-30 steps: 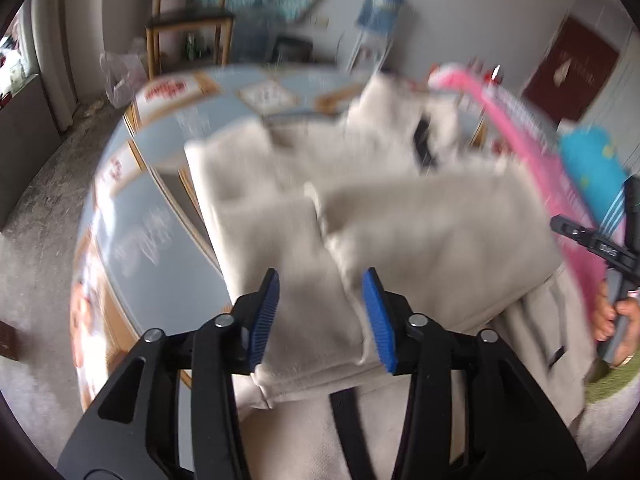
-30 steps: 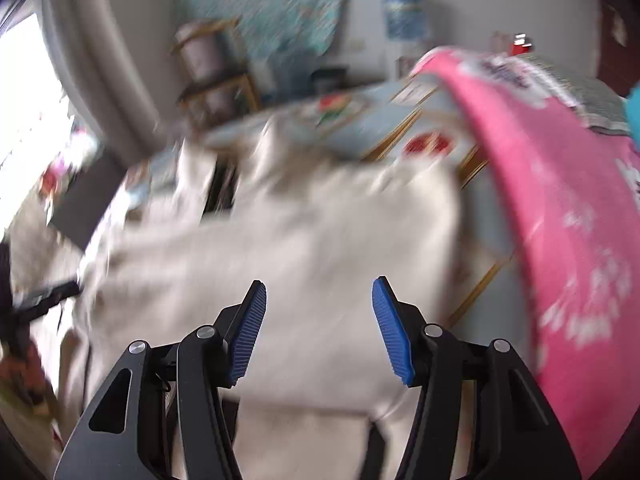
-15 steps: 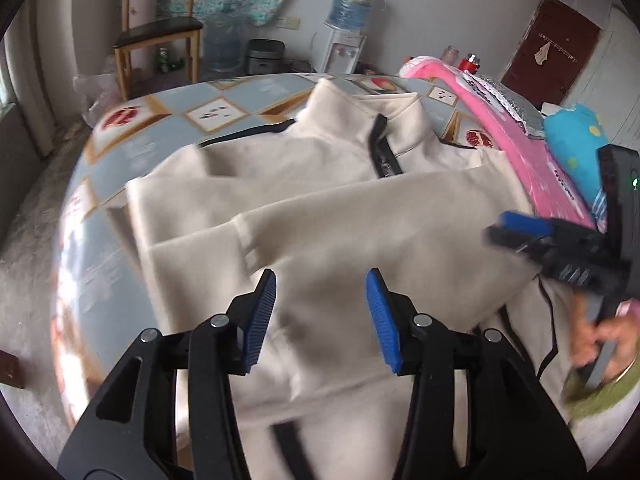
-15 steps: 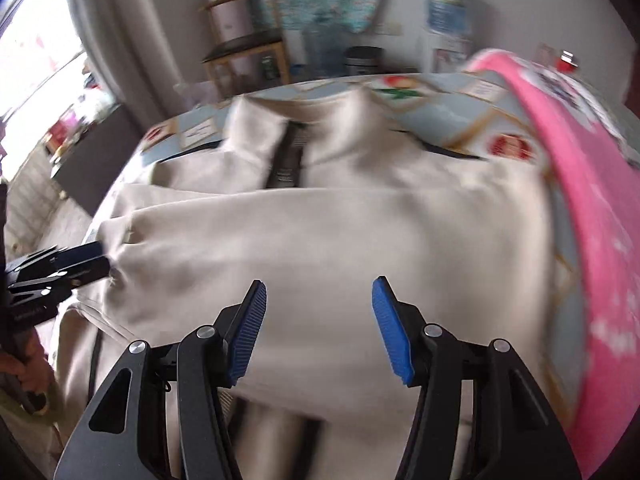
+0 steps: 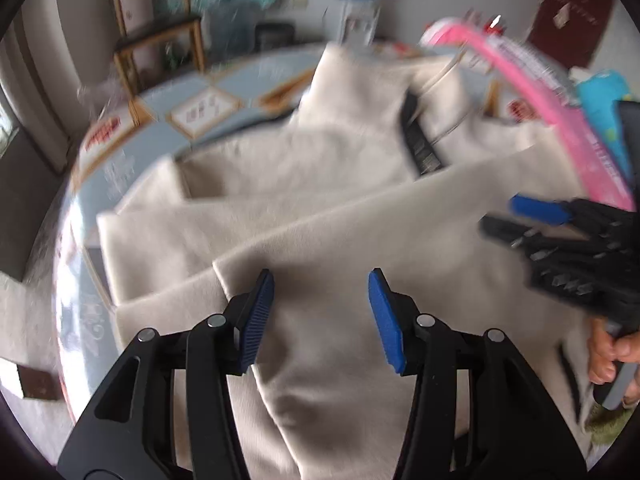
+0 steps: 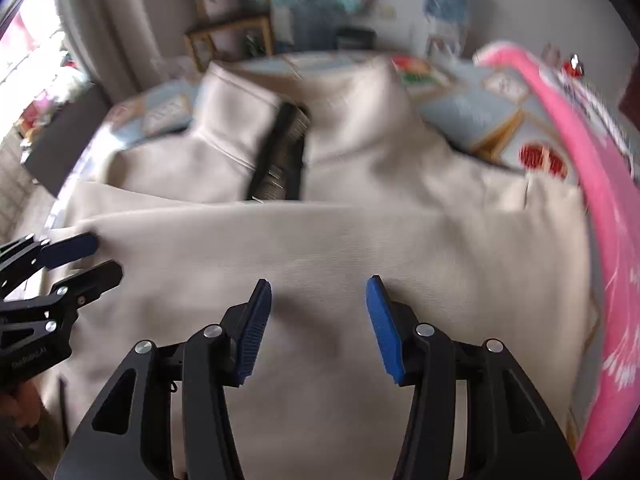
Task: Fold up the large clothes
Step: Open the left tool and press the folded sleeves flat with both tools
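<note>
A cream zip-neck sweatshirt [image 5: 340, 216] lies on the patterned table, collar at the far side, with a sleeve folded across its body; it also shows in the right wrist view [image 6: 360, 248]. Its black zipper [image 5: 418, 136] runs down from the collar. My left gripper [image 5: 320, 312] is open and empty, hovering over the near left part of the garment. My right gripper [image 6: 318, 320] is open and empty over the near middle. The right gripper shows at the right of the left wrist view [image 5: 520, 216]. The left gripper shows at the left of the right wrist view [image 6: 80, 258].
The round table [image 5: 200, 108] has a blue tiled cloth. A pink cloth [image 6: 600, 200] lies along the right side. A wooden chair [image 5: 160, 40] and a water dispenser [image 6: 444, 4] stand by the far wall.
Both grippers have moved forward toward the collar and closer over the sweatshirt. The folded sleeve lies as before. Both stay open.
</note>
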The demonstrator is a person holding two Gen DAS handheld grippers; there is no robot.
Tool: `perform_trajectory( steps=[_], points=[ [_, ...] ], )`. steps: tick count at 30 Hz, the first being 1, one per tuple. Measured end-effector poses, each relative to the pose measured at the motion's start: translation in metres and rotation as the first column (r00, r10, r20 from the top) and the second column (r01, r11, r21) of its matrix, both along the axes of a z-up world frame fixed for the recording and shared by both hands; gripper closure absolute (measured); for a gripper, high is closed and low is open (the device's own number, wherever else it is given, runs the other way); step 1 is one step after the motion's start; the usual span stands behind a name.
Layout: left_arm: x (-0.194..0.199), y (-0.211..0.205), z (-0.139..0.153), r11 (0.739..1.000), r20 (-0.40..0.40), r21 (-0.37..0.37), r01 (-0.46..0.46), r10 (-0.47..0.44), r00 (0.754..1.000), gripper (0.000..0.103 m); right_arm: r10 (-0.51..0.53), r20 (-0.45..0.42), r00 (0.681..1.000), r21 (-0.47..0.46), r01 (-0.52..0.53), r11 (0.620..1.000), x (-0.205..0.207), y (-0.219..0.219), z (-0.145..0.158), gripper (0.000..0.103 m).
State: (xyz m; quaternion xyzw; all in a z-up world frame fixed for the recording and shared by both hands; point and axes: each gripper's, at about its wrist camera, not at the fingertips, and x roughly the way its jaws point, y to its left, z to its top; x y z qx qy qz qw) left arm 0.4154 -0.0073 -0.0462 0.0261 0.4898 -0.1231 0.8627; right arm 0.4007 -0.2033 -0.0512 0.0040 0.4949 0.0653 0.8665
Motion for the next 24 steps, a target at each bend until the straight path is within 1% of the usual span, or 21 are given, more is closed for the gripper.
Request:
perform_trajectory(
  steps=[2, 3, 4, 5, 6, 8, 9, 10, 11, 12, 13, 14, 16, 17, 18, 19, 20, 21, 22, 23, 24],
  points=[
    [0.000, -0.001, 0.002, 1.000, 0.000, 0.000, 0.005, -0.005, 1.000, 0.055, -0.043, -0.020, 0.999, 0.008, 0.043, 0.999, -0.002, -0.006, 0.005, 0.051],
    [-0.003, 0.001, 0.004, 1.000, 0.003, -0.015, 0.003, -0.003, 1.000, 0.055, -0.060, -0.016, 0.998, 0.030, 0.060, 0.998, -0.008, -0.011, 0.011, 0.050],
    [-0.009, 0.004, 0.011, 0.999, 0.020, -0.037, 0.011, -0.010, 1.000, 0.055, -0.060, -0.004, 0.998, 0.074, 0.060, 0.995, -0.018, -0.016, 0.019, 0.050],
    [-0.016, 0.004, 0.016, 0.999, 0.036, -0.044, 0.025, -0.024, 0.999, 0.055, -0.061, 0.006, 0.998, 0.093, 0.060, 0.994, -0.026, -0.021, 0.023, 0.046],
    [-0.023, 0.004, 0.021, 0.998, 0.052, -0.048, 0.041, -0.039, 0.998, 0.055, -0.068, 0.018, 0.998, 0.090, 0.066, 0.994, -0.035, -0.024, 0.026, 0.038],
    [-0.032, 0.002, 0.021, 0.996, 0.044, -0.060, 0.065, -0.063, 0.997, 0.048, -0.100, 0.044, 0.994, 0.049, 0.098, 0.994, -0.055, -0.030, 0.028, 0.032],
    [-0.035, 0.000, 0.017, 0.995, 0.023, -0.058, 0.077, -0.075, 0.997, 0.047, -0.109, 0.039, 0.993, 0.039, 0.107, 0.993, -0.060, -0.033, 0.024, 0.030],
    [-0.038, -0.004, 0.006, 0.996, -0.011, -0.029, 0.086, -0.086, 0.996, 0.047, -0.116, 0.013, 0.993, 0.027, 0.115, 0.993, -0.064, -0.036, 0.014, 0.029],
    [-0.040, -0.009, -0.001, 0.996, -0.027, 0.002, 0.087, -0.087, 0.996, 0.047, -0.120, -0.021, 0.993, 0.013, 0.120, 0.993, -0.061, -0.038, 0.005, 0.029],
    [-0.047, -0.014, 0.000, 0.994, 0.018, 0.041, 0.098, -0.099, 0.995, 0.047, -0.118, -0.024, 0.993, -0.005, 0.118, 0.993, -0.062, -0.039, -0.001, 0.029],
    [-0.051, -0.018, 0.002, 0.992, 0.015, 0.071, 0.104, -0.105, 0.994, 0.047, -0.118, -0.006, 0.993, -0.026, 0.118, 0.993, -0.066, -0.037, 0.002, 0.029],
    [-0.054, -0.019, 0.006, 0.992, 0.018, 0.077, 0.101, -0.103, 0.995, 0.047, -0.117, -0.004, 0.993, -0.037, 0.117, 0.992, -0.073, -0.036, 0.008, 0.029],
    [-0.070, -0.014, 0.023, 0.994, 0.073, 0.045, 0.097, -0.100, 0.992, 0.046, -0.098, 0.030, 0.995, 0.018, 0.098, 0.995, -0.085, -0.033, 0.021, 0.029],
    [-0.075, -0.012, 0.027, 0.995, 0.082, 0.039, 0.093, -0.096, 0.992, 0.043, -0.097, 0.036, 0.995, 0.015, 0.097, 0.995, -0.087, -0.031, 0.023, 0.027],
    [-0.080, -0.011, 0.028, 0.995, 0.072, 0.037, 0.088, -0.090, 0.993, 0.039, -0.097, 0.036, 0.995, 0.002, 0.097, 0.995, -0.088, -0.029, 0.022, 0.026],
    [-0.082, -0.011, 0.024, 0.995, 0.052, 0.038, 0.090, -0.092, 0.994, 0.038, -0.092, 0.032, 0.995, -0.017, 0.093, 0.996, -0.088, -0.025, 0.019, 0.026],
    [-0.083, -0.014, 0.015, 0.994, 0.001, 0.055, 0.095, -0.095, 0.995, 0.038, -0.073, 0.014, 0.997, -0.038, 0.074, 0.997, -0.085, -0.019, 0.011, 0.025],
    [-0.084, -0.015, 0.007, 0.992, -0.028, 0.075, 0.098, -0.096, 0.995, 0.038, -0.064, -0.023, 0.998, -0.057, 0.063, 0.996, -0.079, -0.013, 0.002, 0.025],
    [-0.087, -0.016, 0.007, 0.991, -0.004, 0.089, 0.096, -0.096, 0.995, 0.038, -0.071, -0.057, 0.996, -0.080, 0.066, 0.995, -0.076, -0.012, -0.005, 0.024],
    [-0.092, -0.016, 0.010, 0.991, 0.010, 0.103, 0.088, -0.090, 0.996, 0.038, -0.080, -0.042, 0.996, -0.081, 0.077, 0.994, -0.083, -0.011, 0.000, 0.025],
    [-0.097, -0.015, 0.015, 0.991, 0.020, 0.109, 0.079, -0.082, 0.996, 0.039, -0.075, -0.020, 0.997, -0.058, 0.074, 0.996, -0.094, -0.011, 0.011, 0.025]
  ],
)
